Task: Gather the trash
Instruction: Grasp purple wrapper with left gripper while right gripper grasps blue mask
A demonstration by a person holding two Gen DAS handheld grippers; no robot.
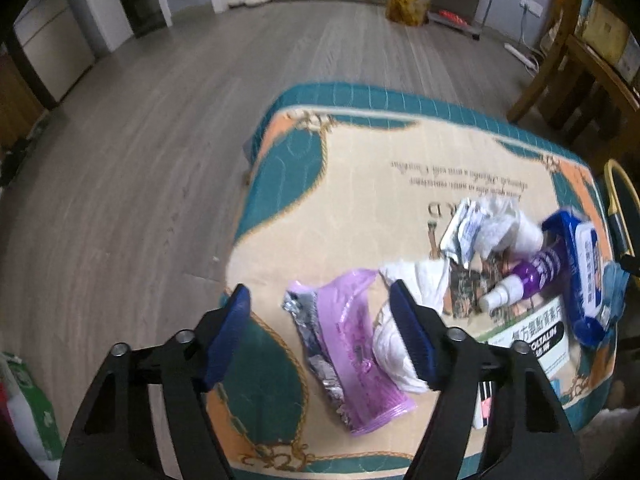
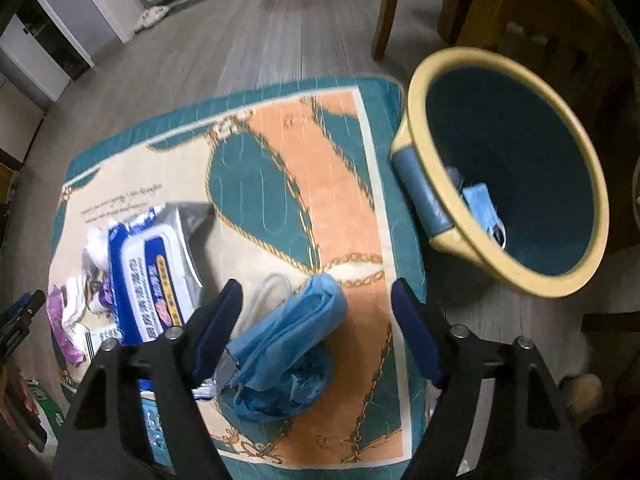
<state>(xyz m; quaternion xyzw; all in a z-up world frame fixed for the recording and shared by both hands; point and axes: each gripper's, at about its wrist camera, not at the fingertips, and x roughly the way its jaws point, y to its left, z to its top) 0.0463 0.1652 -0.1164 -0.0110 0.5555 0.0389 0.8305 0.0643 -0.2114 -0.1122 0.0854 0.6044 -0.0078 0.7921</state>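
1. Your trash is spread over the patterned mat [image 1: 360, 152]. In the left wrist view the purple wrapper [image 1: 352, 344] lies flat, dead centre between the fingers, with a white crumpled tissue [image 1: 394, 344] touching its 3 o'clock edge. In the right wrist view the blue crumpled mask [image 2: 288, 356] sits between the fingers, a bit toward 9 o'clock.
2. Left gripper [image 1: 320, 336]: jaws about two-thirds open, nothing held. The wrapper is framed but neither pad touches it; the right-hand pad sits over the tissue.
3. Right gripper [image 2: 316, 332]: same deal, partly open and empty. The left-hand pad is just beside the mask; I can't tell if it's touching.
4. The bin [image 2: 424, 196] stands off the mat's edge, around 1 o'clock from the mask, with something blue already inside.
5. Looks like you're at the reach-and-pinch step on both sides, nothing lifted yet.
6. Next, I'd guess: drop lower, close on one piece each, and keep the left pads off the tissue unless you want both. The wrapper is flat and slick, so it may slide.
7. Leave the wipes pack [image 2: 156, 264] and spray bottle [image 1: 524, 280] alone; probably not trash.
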